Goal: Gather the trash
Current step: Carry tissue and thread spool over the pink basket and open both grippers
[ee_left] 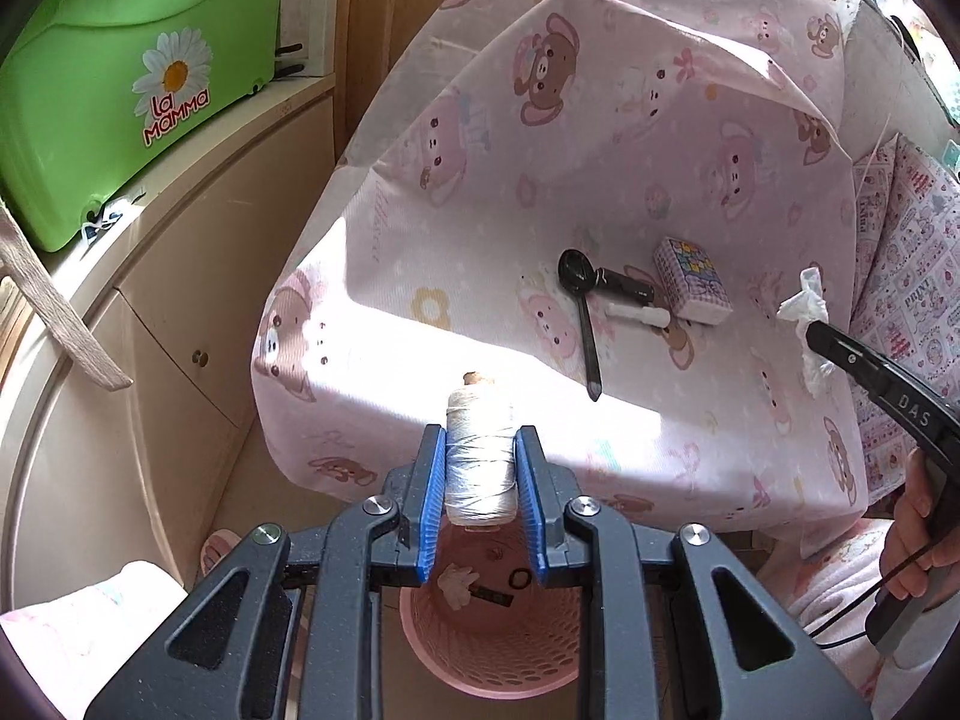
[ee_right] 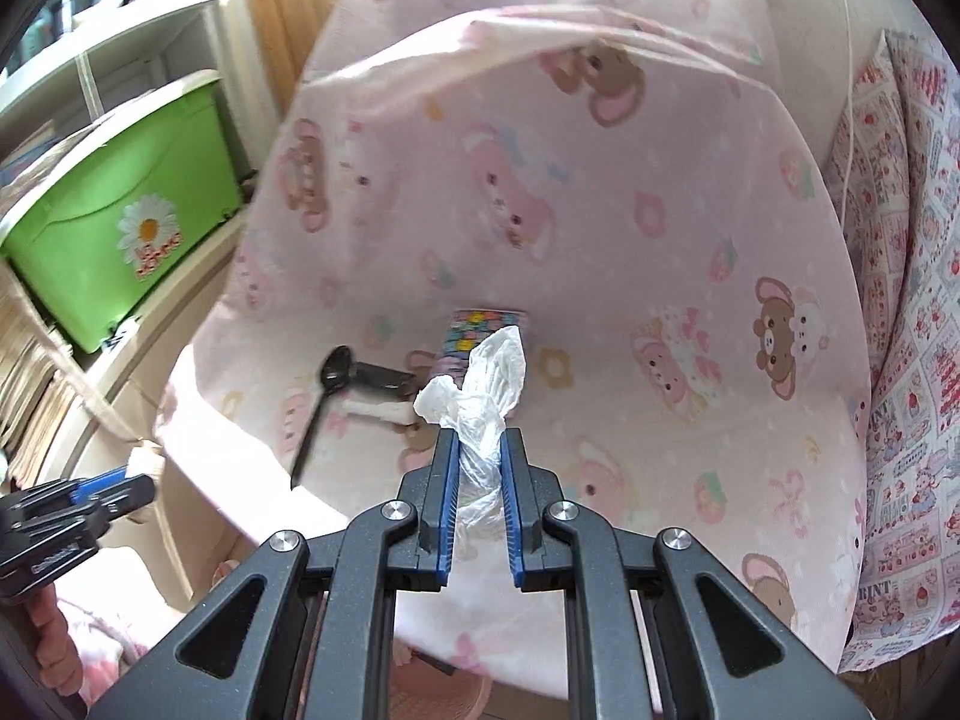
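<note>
My left gripper [ee_left: 480, 441] is shut on a white thread spool [ee_left: 480, 456], held above a pink perforated trash basket [ee_left: 492, 648] that holds a few scraps. My right gripper [ee_right: 480, 444] is shut on a crumpled clear plastic wrapper [ee_right: 486, 384], held over the pink bear-print cloth; the wrapper also shows in the left wrist view [ee_left: 807, 306]. On the cloth lie a black plastic spoon [ee_left: 579, 300], a black tube [ee_left: 627, 287], a small white stick [ee_left: 639, 317] and a small patterned tissue pack [ee_left: 693, 279].
The pink cloth [ee_left: 480, 210] covers a table. A green "La Mamma" box [ee_left: 120, 90] sits on a beige cabinet [ee_left: 180, 312] to the left. A patterned fabric [ee_right: 900, 300] hangs at the right. The person's hand [ee_left: 918, 546] holds the right gripper.
</note>
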Action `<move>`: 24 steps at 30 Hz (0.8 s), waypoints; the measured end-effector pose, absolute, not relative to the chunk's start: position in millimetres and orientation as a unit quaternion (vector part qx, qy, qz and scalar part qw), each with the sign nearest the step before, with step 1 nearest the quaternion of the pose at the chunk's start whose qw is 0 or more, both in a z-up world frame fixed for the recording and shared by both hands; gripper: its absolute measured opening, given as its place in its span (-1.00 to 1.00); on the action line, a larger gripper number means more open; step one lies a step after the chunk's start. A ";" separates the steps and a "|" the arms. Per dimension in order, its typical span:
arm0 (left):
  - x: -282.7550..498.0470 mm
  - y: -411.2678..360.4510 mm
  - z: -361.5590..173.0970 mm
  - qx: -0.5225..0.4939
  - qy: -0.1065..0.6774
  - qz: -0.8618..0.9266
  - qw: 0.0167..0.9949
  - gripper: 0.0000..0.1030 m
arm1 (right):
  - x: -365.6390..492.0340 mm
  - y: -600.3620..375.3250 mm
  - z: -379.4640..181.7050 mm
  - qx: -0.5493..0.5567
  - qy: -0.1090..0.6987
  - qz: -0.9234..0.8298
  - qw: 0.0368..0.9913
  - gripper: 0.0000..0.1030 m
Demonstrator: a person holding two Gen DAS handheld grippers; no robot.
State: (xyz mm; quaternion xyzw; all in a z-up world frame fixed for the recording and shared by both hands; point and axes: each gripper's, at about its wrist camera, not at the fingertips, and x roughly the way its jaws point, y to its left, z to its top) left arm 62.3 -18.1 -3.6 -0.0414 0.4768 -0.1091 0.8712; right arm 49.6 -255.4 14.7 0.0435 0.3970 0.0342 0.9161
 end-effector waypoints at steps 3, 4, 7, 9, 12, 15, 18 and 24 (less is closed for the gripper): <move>53.6 -14.1 -10.2 -0.044 0.489 -0.111 0.864 -0.57 | 25.9 -241.0 21.2 0.032 0.384 0.054 0.921 -0.72; 51.9 -13.2 -12.6 -0.046 0.494 -0.112 0.861 -0.57 | 19.2 -236.6 21.1 0.032 0.383 0.060 0.921 -0.72; 48.0 -13.4 -21.7 -0.050 0.514 -0.121 0.848 -0.57 | 1.6 -227.1 19.6 0.033 0.384 0.076 0.920 -0.72; 46.4 -14.8 -26.6 -0.048 0.523 -0.124 0.842 -0.58 | -7.0 -221.2 17.7 0.033 0.386 0.085 0.918 -0.72; 46.0 -15.5 -33.8 -0.047 0.536 -0.125 0.833 -0.57 | -14.8 -211.3 14.3 0.021 0.390 0.100 0.915 -0.72; 45.6 -13.5 -39.6 -0.050 0.547 -0.125 0.826 -0.57 | -16.0 -203.7 7.7 0.004 0.396 0.103 0.913 -0.72; 45.5 -11.7 -43.8 -0.055 0.555 -0.128 0.820 -0.57 | -14.6 -202.6 -1.0 0.009 0.409 0.105 0.906 -0.72; 47.8 -14.9 -61.8 -0.063 0.582 -0.141 0.798 -0.57 | -10.2 -190.7 -23.5 0.009 0.455 0.143 0.879 -0.72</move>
